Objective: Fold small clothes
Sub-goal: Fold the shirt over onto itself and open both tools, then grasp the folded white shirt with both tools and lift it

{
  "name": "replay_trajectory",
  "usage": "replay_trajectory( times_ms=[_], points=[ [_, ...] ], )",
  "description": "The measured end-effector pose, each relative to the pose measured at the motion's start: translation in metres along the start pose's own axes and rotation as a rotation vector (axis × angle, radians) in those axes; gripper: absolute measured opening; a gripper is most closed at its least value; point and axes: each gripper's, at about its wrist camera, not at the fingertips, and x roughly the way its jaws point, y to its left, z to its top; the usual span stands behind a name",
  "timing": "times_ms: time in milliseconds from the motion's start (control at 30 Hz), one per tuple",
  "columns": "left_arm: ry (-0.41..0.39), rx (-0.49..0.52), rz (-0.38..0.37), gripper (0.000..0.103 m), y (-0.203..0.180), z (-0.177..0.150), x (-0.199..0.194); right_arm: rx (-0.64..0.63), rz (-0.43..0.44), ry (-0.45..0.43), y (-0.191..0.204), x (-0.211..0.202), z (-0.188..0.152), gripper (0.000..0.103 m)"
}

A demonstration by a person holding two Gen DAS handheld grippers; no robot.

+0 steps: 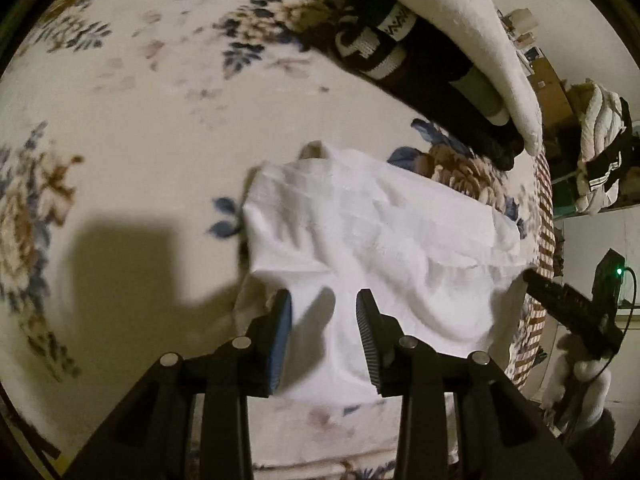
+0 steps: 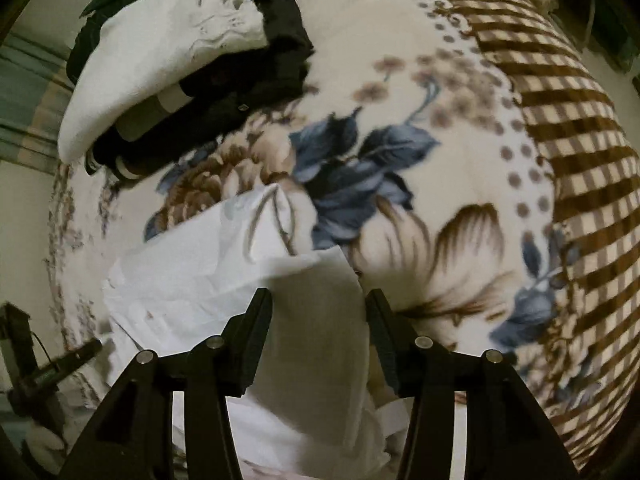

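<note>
White garment [image 1: 372, 240] lay rumpled on the floral blanket [image 1: 140, 100], near a pile of folded clothes [image 1: 436, 52]. Left gripper [image 1: 324, 312] and right gripper [image 2: 319, 312] hovered just over it, jaws apart, gripping nothing.

Garment [image 1: 372, 240] lies crumpled on the blanket [image 1: 160, 120], near the blanket's right edge in the left wrist view, with the clothes pile [image 1: 440, 64] behind it and to the right, apart from it. Left gripper [image 1: 324, 300] hangs over the garment's near edge, jaws apart, cloth below the gap; right gripper [image 1: 560, 304] sits at the garment's right corner, off the blanket's edge. In the right wrist view the garment [image 2: 208, 264] lies at lower left, the pile [image 2: 180, 80] behind it at upper left, the right gripper [image 2: 318, 300] over the garment's near part, bare blanket [image 2: 440, 160] to the right.
</note>
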Motion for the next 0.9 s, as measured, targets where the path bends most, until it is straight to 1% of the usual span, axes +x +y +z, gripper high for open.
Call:
replay_trajectory(
  times_ms=[33,67,100,133,167,200,233,267,333,400,433,467,500,567,600,700,733,800,833,867,900],
  points=[
    [-0.006,-0.005,0.006,0.034,0.004,-0.006,-0.006,0.031,0.02,0.001,-0.004,-0.003,-0.003,0.052],
    [-0.008,-0.01,0.016,0.047,0.007,-0.01,-0.011,0.056,0.034,0.0,-0.008,-0.006,-0.008,0.052],
    [-0.01,-0.023,0.028,0.055,0.011,-0.017,-0.015,0.111,0.067,0.001,-0.016,-0.011,-0.019,0.054],
    [-0.013,-0.036,0.033,0.068,0.015,-0.022,-0.018,0.178,0.1,-0.003,-0.027,-0.017,-0.033,0.064],
    [-0.017,-0.051,0.037,0.076,0.018,-0.027,-0.019,0.237,0.126,-0.012,-0.037,-0.02,-0.048,0.069],
    [-0.023,-0.068,0.05,0.078,0.021,-0.033,-0.02,0.326,0.164,-0.023,-0.05,-0.024,-0.07,0.079],
    [-0.026,-0.073,0.068,0.08,0.023,-0.038,-0.018,0.39,0.185,-0.026,-0.059,-0.024,-0.088,0.082],
    [-0.023,-0.07,0.084,0.08,0.02,-0.039,-0.013,0.479,0.208,-0.02,-0.071,-0.021,-0.115,0.083],
    [-0.038,-0.056,0.093,0.08,0.013,-0.042,-0.005,0.584,0.257,-0.019,-0.083,-0.013,-0.148,0.083],
    [-0.058,-0.049,0.086,0.08,0.002,-0.041,0.003,0.699,0.365,-0.036,-0.089,0.006,-0.178,0.083],
    [-0.072,-0.037,0.074,0.08,-0.005,-0.041,0.005,0.73,0.413,-0.05,-0.089,0.016,-0.184,0.083],
    [-0.085,-0.025,0.069,0.08,-0.01,-0.04,0.008,0.749,0.452,-0.074,-0.088,0.027,-0.189,0.083],
    [-0.111,0.001,0.072,0.08,-0.02,-0.04,0.013,0.753,0.471,-0.11,-0.085,0.036,-0.19,0.083],
    [-0.127,0.036,0.066,0.08,-0.031,-0.039,0.022,0.745,0.49,-0.184,-0.08,0.046,-0.189,0.083],
    [-0.123,0.052,0.08,0.08,-0.035,-0.038,0.031,0.75,0.508,-0.235,-0.077,0.05,-0.187,0.083],
    [-0.11,0.096,0.128,0.08,-0.039,-0.04,0.054,0.766,0.54,-0.334,-0.07,0.055,-0.182,0.083],
    [-0.095,0.11,0.147,0.079,-0.038,-0.041,0.061,0.785,0.558,-0.352,-0.07,0.055,-0.181,0.083],
    [-0.084,0.111,0.159,0.079,-0.035,-0.044,0.068,0.823,0.61,-0.387,-0.066,0.058,-0.178,0.083],
    [-0.083,0.114,0.162,0.079,-0.034,-0.045,0.069,0.825,0.62,-0.395,-0.065,0.058,-0.177,0.083],
    [-0.085,0.114,0.156,0.079,-0.033,-0.044,0.068,0.822,0.626,-0.403,-0.062,0.059,-0.174,0.082],
    [-0.084,0.107,0.151,0.079,-0.032,-0.044,0.068,0.82,0.634,-0.406,-0.06,0.06,-0.173,0.078]
  ],
)
